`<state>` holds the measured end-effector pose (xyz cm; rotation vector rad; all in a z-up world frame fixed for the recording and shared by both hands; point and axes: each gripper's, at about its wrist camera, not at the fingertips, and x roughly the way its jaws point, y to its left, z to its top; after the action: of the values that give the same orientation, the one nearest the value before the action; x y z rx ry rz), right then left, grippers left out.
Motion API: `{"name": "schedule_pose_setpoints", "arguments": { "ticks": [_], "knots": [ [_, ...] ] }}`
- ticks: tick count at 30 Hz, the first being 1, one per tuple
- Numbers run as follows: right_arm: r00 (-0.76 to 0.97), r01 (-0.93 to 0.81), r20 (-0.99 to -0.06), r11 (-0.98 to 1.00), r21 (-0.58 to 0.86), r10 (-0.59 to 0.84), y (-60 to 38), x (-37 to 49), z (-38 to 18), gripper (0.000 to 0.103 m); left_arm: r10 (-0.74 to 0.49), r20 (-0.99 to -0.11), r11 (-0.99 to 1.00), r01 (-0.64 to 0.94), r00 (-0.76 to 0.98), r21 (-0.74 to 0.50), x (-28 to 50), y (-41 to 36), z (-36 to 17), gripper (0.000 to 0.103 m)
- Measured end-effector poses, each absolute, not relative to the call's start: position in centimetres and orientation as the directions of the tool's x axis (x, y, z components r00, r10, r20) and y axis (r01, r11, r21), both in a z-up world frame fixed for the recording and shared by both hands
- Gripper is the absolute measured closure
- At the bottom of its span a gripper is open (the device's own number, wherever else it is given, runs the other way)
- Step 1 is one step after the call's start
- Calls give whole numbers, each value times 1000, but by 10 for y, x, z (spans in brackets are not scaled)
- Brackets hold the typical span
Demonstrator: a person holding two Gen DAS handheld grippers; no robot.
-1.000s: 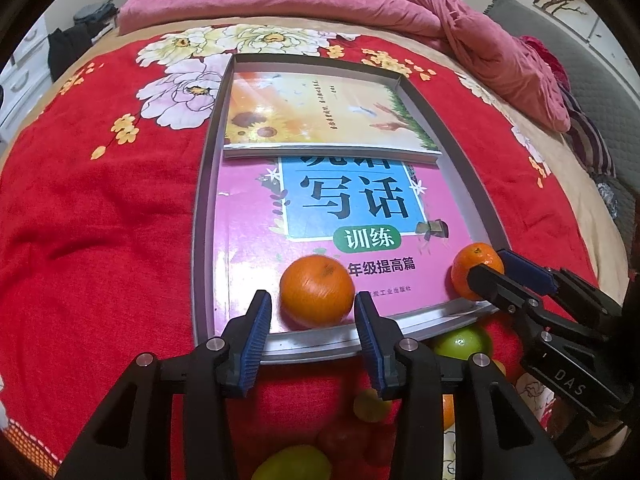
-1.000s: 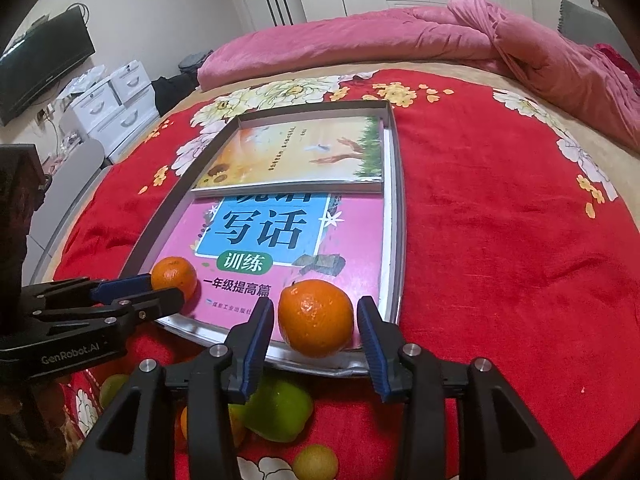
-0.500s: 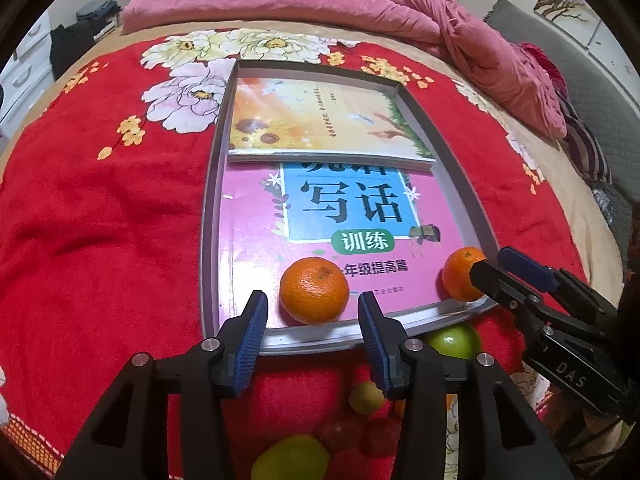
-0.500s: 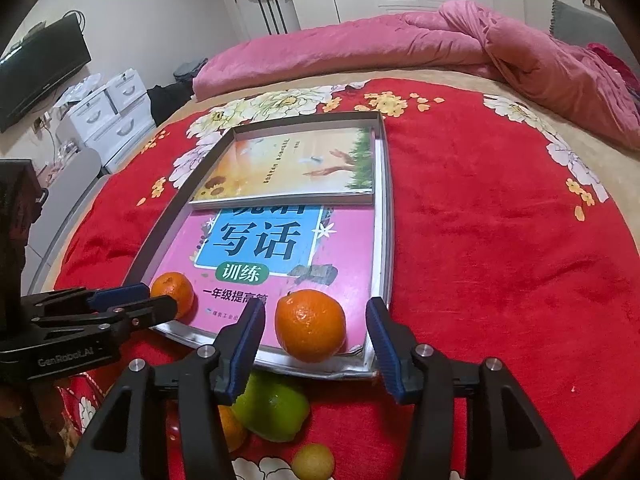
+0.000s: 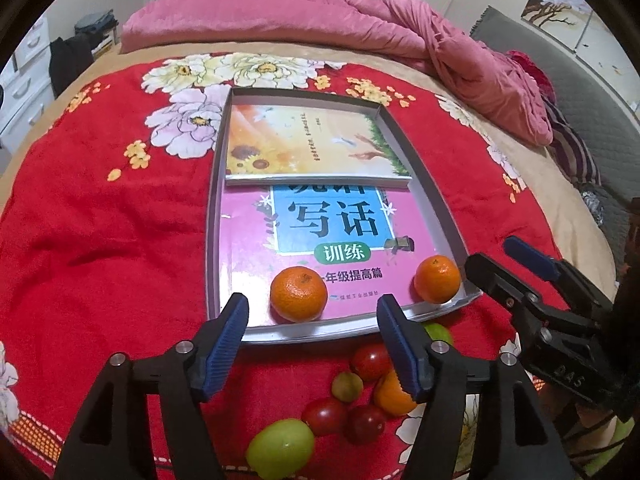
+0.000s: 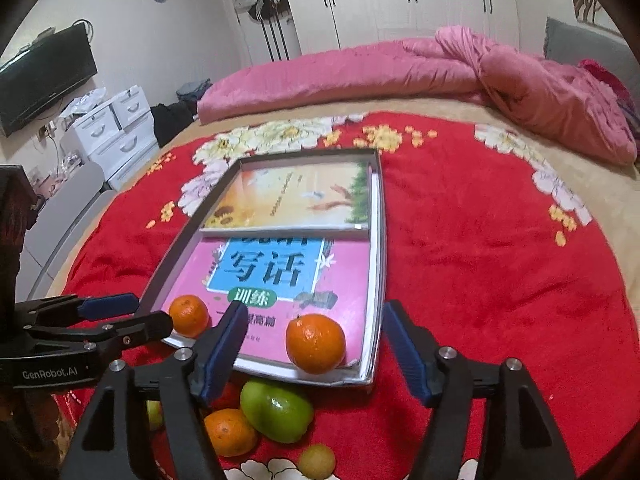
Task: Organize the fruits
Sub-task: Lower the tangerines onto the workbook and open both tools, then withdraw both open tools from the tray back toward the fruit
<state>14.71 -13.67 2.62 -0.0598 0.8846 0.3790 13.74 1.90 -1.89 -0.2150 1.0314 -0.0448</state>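
Two oranges rest on a pink book inside a grey tray (image 5: 214,220) on the red flowered blanket. My left gripper (image 5: 313,304) hovers over the tray's near rim with its jaws opening; the left orange (image 5: 299,293) lies just beyond its blue pads, untouched. My right gripper (image 6: 316,312) is also opening, and the right orange (image 6: 315,343) sits free between its spread fingers at the tray's near right corner (image 6: 370,376). Each gripper shows in the other's view: the right gripper (image 5: 496,260) and the left gripper (image 6: 148,312).
Loose fruit lies on the blanket before the tray: a green apple (image 5: 280,446), tomatoes (image 5: 324,416), another orange (image 6: 230,432), a large green apple (image 6: 276,410) and small green fruits (image 6: 317,462). A second book (image 5: 312,148) fills the tray's far half. A pink duvet (image 5: 360,20) lies behind.
Both grippers' jaws have spread wide away from the oranges they flanked, and both have risen and drawn back a little. The oranges stay on the pink book.
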Motion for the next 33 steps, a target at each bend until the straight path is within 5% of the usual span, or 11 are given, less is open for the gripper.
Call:
{"name": "schedule_pose_setpoints", "arguments": {
  "ticks": [33],
  "knots": [
    [633,-348,-710,933,95,309,-138,127,62,10,-112,-804,970,-112,584,-216,107,35,18,26]
  ]
}}
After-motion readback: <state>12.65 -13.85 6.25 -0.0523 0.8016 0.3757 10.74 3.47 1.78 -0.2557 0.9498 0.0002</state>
